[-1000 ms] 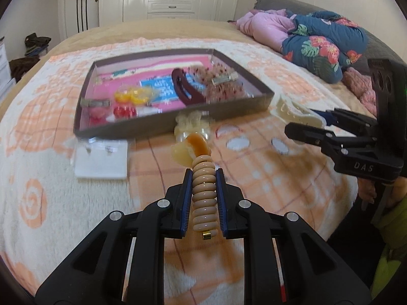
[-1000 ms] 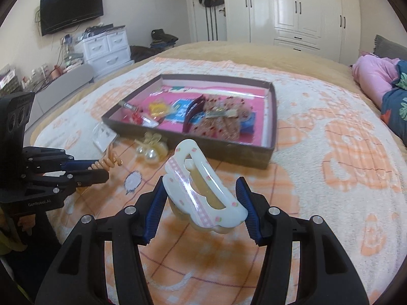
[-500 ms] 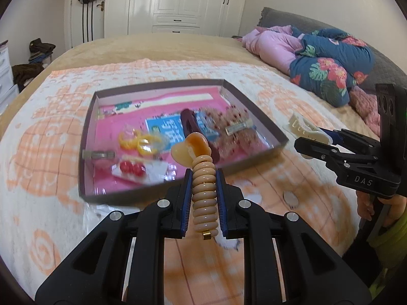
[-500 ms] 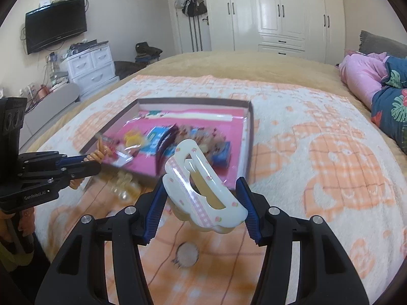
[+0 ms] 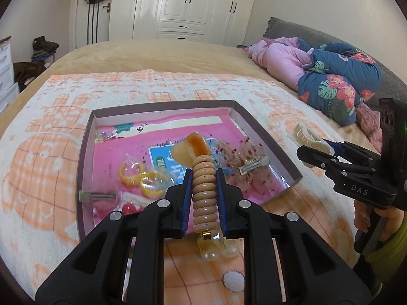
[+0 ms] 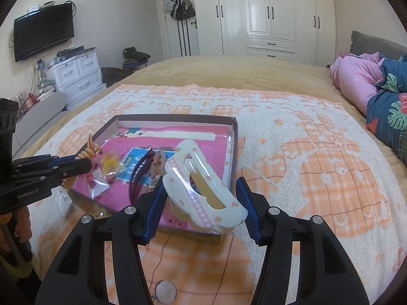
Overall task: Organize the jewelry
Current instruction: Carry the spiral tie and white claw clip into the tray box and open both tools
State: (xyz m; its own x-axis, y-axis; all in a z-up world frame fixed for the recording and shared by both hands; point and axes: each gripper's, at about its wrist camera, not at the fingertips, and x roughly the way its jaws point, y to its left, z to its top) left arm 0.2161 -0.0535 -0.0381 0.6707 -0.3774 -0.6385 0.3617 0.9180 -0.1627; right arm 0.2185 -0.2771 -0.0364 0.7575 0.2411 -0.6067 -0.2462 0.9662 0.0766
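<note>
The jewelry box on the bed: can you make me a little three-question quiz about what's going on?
1. True or false: the left gripper is shut on a beige spiral hair tie.
2. What does the right gripper hold? A) cream hair claw clip B) red beads C) silver barrette
3. Fill in: the yellow rings lie inside the ____.

Key: 1 true. 2 A, the cream hair claw clip. 3 the jewelry box.

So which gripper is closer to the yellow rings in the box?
Left. The left gripper, shut on the spiral hair tie, hangs right beside the yellow rings; the right gripper, holding the white claw clip, is across the box.
</note>
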